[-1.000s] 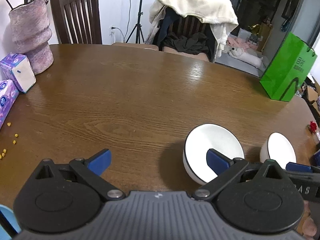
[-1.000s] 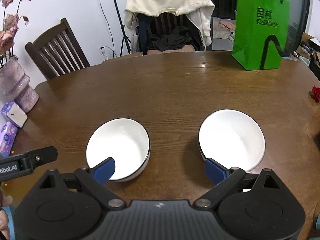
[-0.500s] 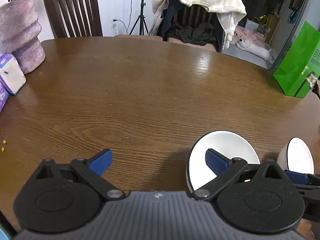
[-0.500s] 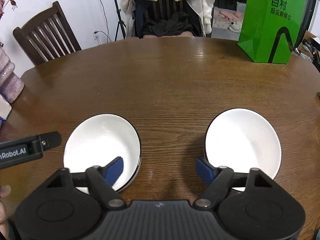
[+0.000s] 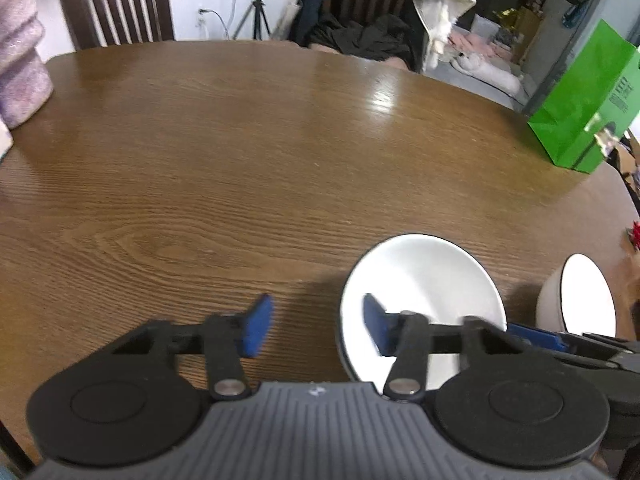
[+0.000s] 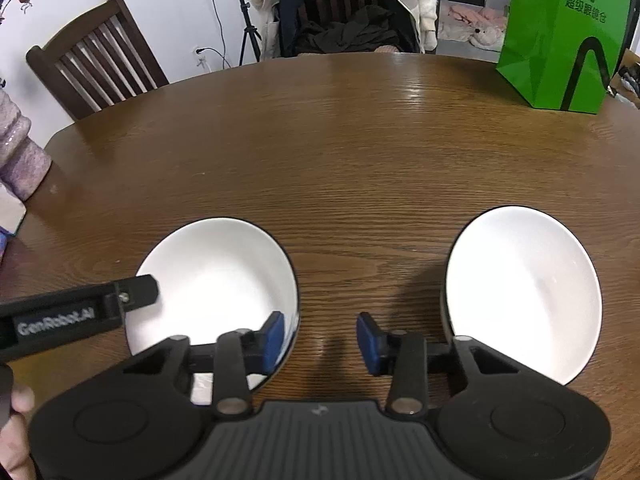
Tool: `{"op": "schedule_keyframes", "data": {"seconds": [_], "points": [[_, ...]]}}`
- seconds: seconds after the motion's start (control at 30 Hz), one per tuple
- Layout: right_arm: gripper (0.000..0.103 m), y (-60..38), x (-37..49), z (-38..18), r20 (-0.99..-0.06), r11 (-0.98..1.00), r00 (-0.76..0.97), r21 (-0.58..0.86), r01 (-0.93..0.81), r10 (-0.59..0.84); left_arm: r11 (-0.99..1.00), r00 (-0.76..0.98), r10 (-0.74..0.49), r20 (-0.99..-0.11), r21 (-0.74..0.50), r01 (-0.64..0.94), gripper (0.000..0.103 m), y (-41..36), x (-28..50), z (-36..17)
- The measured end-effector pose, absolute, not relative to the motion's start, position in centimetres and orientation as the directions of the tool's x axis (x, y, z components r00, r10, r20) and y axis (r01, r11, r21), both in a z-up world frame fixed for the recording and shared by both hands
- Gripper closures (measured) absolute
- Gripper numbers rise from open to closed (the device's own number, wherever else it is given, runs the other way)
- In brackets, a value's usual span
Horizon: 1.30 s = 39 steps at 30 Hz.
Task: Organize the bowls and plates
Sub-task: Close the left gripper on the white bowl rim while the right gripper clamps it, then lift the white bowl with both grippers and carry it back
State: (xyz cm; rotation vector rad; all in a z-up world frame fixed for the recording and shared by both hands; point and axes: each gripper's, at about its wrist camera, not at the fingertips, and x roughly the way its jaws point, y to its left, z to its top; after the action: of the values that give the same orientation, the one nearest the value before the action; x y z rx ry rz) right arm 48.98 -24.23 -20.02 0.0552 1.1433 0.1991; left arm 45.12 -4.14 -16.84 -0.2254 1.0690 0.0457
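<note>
Two white bowls with dark rims stand on the brown wooden table (image 5: 224,168). My left gripper (image 5: 316,328) straddles the left rim of the left bowl (image 5: 424,292): its right finger is inside and its left finger is outside over the wood. The jaws are closing, and the pads stand clear of the rim. My right gripper (image 6: 320,338) straddles the right rim of that same bowl (image 6: 216,280), left finger inside, jaws closing, with a gap still showing. The second bowl (image 6: 524,292) sits untouched to the right. One finger of my left gripper (image 6: 136,294) reaches over the bowl's left side.
A green paper bag (image 6: 560,36) stands at the table's far right edge and a pink vase (image 5: 20,60) at the far left. A wooden chair (image 6: 96,72) and a chair draped with clothes (image 6: 348,0) stand behind the table. A hand (image 6: 16,432) shows at the lower left.
Both grippers have come down and forward onto the left bowl, and their jaws have narrowed from wide open to a small gap around its rim. The bowls have not moved.
</note>
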Motion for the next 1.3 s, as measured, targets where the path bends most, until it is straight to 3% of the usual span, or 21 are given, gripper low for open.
{"op": "schedule_keyframes", "data": {"seconds": [0.1,0.27,0.6,1.3], "points": [[0.083,-23.9,49.1,-20.1,-0.898,0.979,0.393,0.16,-0.128,0.198,0.973,0.468,-0.094,-0.879,-0.181,-0.146,0.085,-4.3,45.4,-17.3],[0.09,-23.3,49.1,-20.1,-0.897,0.978,0.392,0.164,-0.129,0.202,0.962,0.47,-0.131,-0.873,-0.227,-0.154,0.095,-4.2,45.5,-17.6],[0.095,-23.2,49.2,-20.3,-0.897,0.978,0.394,0.166,-0.123,0.202,0.965,0.461,-0.124,-0.879,-0.215,-0.15,0.096,-4.5,45.5,-17.7],[0.095,-23.5,48.4,-20.0,-0.892,0.978,0.404,0.159,-0.137,0.202,0.974,0.464,-0.112,-0.879,-0.189,-0.122,0.096,-5.7,44.4,-17.8]]}}
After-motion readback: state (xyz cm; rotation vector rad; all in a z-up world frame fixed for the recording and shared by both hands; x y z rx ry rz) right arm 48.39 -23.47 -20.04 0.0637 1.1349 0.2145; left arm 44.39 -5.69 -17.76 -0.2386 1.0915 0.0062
